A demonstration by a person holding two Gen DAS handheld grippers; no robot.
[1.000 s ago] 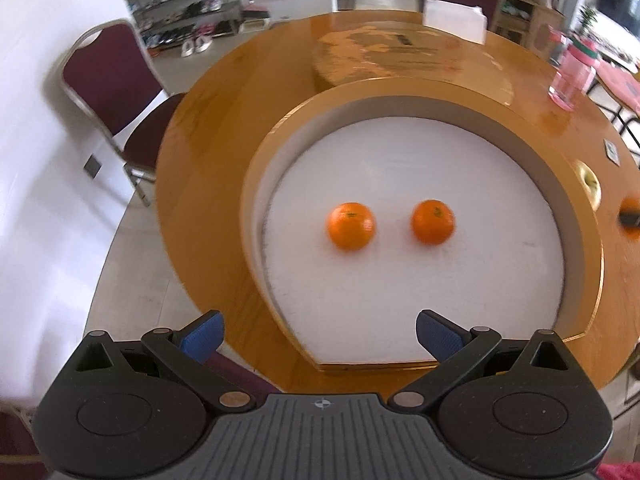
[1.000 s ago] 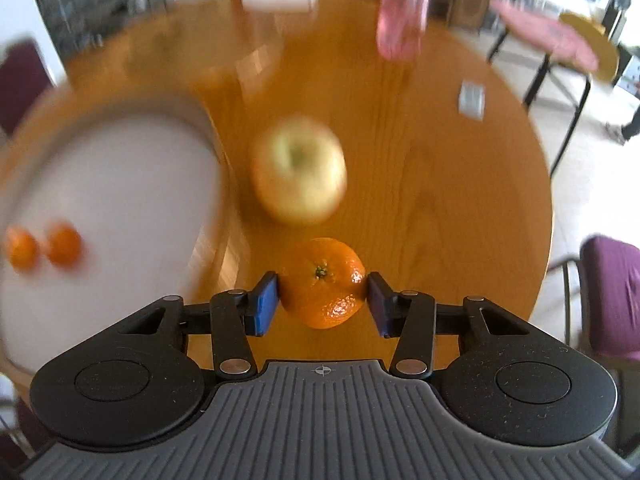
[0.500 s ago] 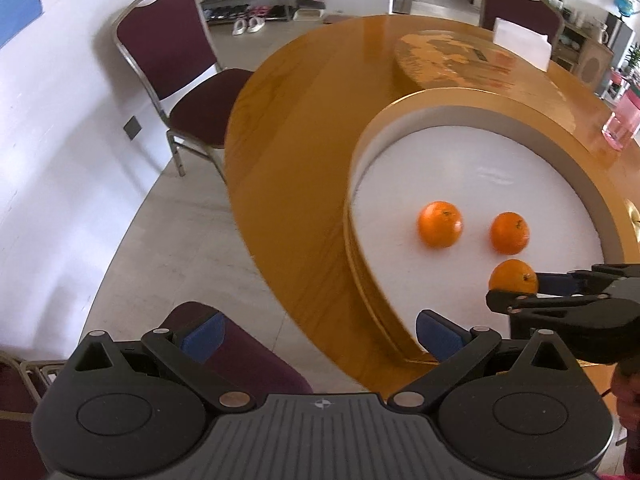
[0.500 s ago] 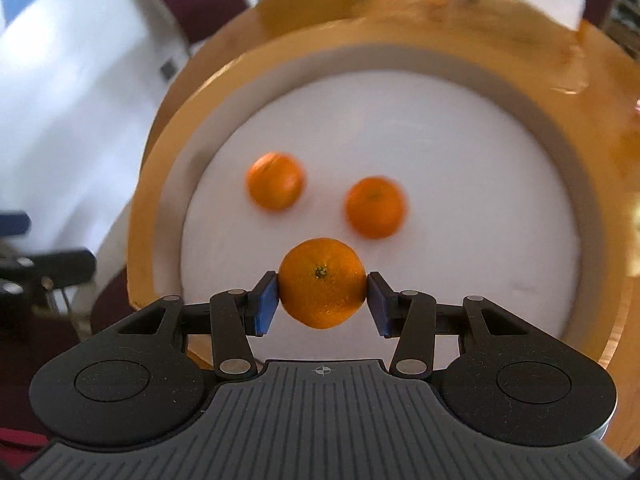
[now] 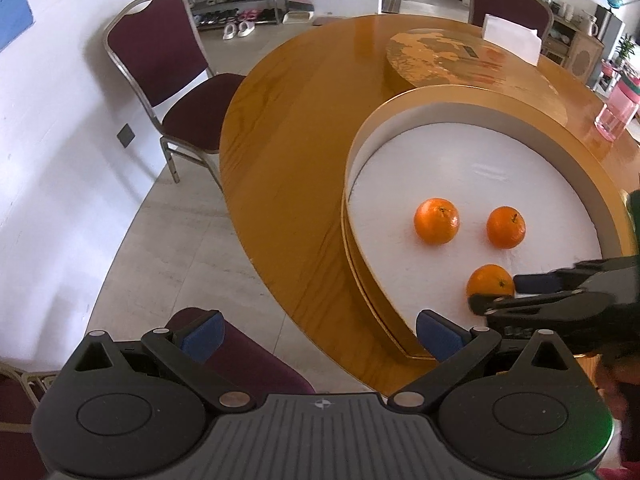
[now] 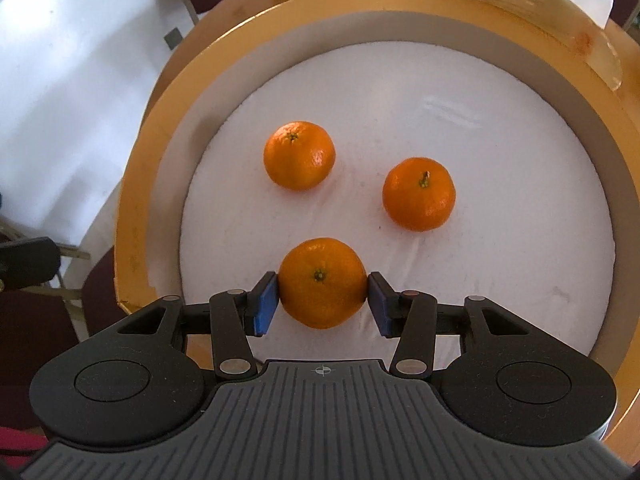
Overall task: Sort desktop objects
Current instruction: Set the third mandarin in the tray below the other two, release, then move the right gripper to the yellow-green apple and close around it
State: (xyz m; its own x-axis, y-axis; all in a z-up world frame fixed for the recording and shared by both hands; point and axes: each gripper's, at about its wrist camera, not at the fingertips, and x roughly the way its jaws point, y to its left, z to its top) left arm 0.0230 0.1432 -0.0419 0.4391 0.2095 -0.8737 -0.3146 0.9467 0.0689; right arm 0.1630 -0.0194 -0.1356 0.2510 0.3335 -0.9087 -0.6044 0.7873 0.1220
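Observation:
A round tray with a gold rim (image 6: 136, 184) and a white floor holds three oranges. Two lie loose, one at the left (image 6: 299, 155) and one at the right (image 6: 419, 194). The third orange (image 6: 322, 282) sits low over the tray's near part, with my right gripper (image 6: 323, 304) shut on it, a blue pad on each side. In the left wrist view the same tray rim (image 5: 360, 152), the held orange (image 5: 490, 284) and the right gripper (image 5: 496, 292) show at the right. My left gripper (image 5: 320, 338) is open and holds nothing, off the table's edge above a chair seat.
The tray rests on a round wooden table (image 5: 288, 140) with a turntable (image 5: 460, 56) in its middle. A white napkin box (image 5: 510, 38) and a pink bottle (image 5: 616, 112) stand farther back. Maroon chairs (image 5: 172, 68) stand around the table beside a white wall.
My right gripper swung the orange from the bare table by an apple to over the tray, then lowered it near the two loose oranges. My left gripper drew back left, off the table.

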